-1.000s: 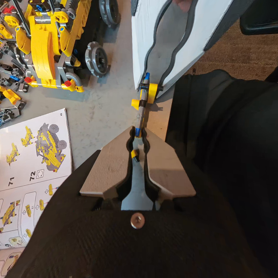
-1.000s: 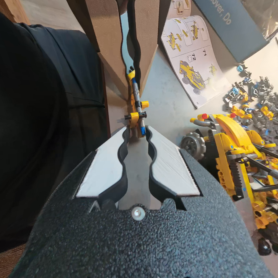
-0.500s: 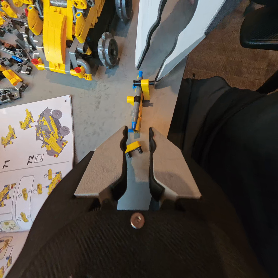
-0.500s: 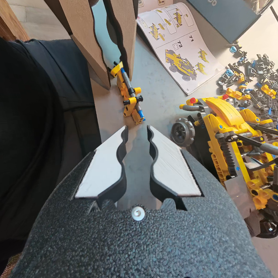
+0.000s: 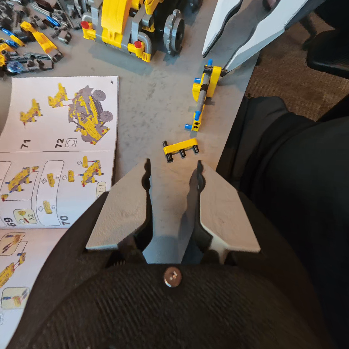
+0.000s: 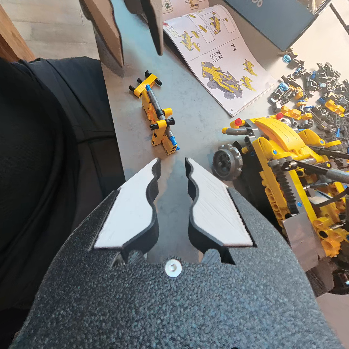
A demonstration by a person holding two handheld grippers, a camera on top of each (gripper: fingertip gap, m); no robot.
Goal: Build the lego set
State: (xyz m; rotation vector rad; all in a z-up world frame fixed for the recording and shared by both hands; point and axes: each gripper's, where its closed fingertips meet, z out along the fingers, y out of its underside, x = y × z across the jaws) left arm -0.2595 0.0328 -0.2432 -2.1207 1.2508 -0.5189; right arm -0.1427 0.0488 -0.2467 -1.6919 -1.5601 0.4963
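A small yellow and grey brick sub-assembly with blue pins lies on the grey table near its edge; it also shows in the right wrist view. A short yellow beam with black pins lies loose just beyond my left gripper, which is open and empty. The same beam lies at the far end of the sub-assembly in the right wrist view. My right gripper is open and empty, just short of the sub-assembly's near end. The right gripper's white fingers show beyond the sub-assembly in the left wrist view.
A large yellow brick vehicle stands on the table. An open instruction booklet lies beside it. Loose parts are piled further off. The table edge borders a person's dark clothing. Some 12 centimeters of space lies between my two pairs of fingers.
Both grippers have let go and pulled back. The sub-assembly now lies on the table, and the short yellow beam has dropped from my left gripper, whose jaws have opened wider.
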